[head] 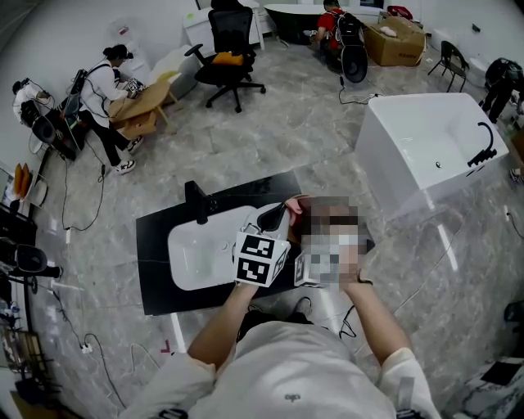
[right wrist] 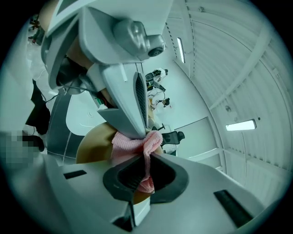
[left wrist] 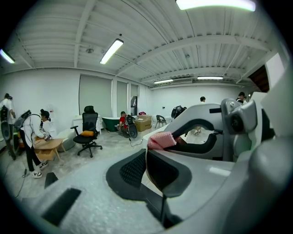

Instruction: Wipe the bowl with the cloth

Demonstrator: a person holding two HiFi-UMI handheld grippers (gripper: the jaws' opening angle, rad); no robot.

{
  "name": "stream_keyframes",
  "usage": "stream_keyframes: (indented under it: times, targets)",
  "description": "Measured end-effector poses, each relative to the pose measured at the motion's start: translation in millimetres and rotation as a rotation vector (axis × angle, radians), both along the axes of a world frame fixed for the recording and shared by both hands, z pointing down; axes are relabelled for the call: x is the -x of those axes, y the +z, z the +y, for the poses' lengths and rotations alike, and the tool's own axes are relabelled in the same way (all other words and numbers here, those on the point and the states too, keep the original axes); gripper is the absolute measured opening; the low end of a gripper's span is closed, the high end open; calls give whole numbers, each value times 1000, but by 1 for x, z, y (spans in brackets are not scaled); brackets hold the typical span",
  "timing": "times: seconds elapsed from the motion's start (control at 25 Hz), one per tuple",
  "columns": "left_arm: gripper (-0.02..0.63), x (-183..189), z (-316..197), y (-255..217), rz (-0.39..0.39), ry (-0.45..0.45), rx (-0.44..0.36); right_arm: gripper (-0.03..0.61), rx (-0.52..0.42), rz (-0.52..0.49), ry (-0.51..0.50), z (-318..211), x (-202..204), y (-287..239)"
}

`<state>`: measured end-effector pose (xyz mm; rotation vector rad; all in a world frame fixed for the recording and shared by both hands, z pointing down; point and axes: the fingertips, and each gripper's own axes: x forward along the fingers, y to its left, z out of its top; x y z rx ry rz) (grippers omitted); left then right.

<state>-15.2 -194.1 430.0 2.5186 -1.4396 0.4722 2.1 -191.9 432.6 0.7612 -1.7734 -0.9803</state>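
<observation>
- Below, black counter (head: pixel 160 278) with white sink (head: pixel 192 254), open floor (head: pixel 286 123) on every side;
- bowl (right wrist: pixel 94 144) held above the counter, left gripper (left wrist: pixel 146 160) clamped tight on its rim;
- cloth (right wrist: pixel 137 146) pinched in the closed right gripper (right wrist: pixel 145 167), lying against that rim.

Two grippers — the left gripper (left wrist: pixel 147 169) and the right gripper (right wrist: pixel 145 176). One pink cloth (right wrist: pixel 130 145), one tan bowl (right wrist: pixel 94 144), one black office chair (head: pixel 229 49) at upper centre. Two bathtubs — a white bathtub (head: pixel 426 139) at right, a dark bathtub (head: pixel 295 18) at top.

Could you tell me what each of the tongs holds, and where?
Left tongs pinch the bowl by its rim; right tongs grip the pink cloth mid-fold.
</observation>
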Motion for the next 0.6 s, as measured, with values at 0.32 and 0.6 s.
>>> stream_keyframes:
  times: [0.32,0.6]
  targets:
    - [25,4,-2,5,-9,-6,12,15,8,-7,2,-1,-2,0]
    - [25,10,-7,9,-14,-31,31,15,1,-22,30,-3,-11,-3]
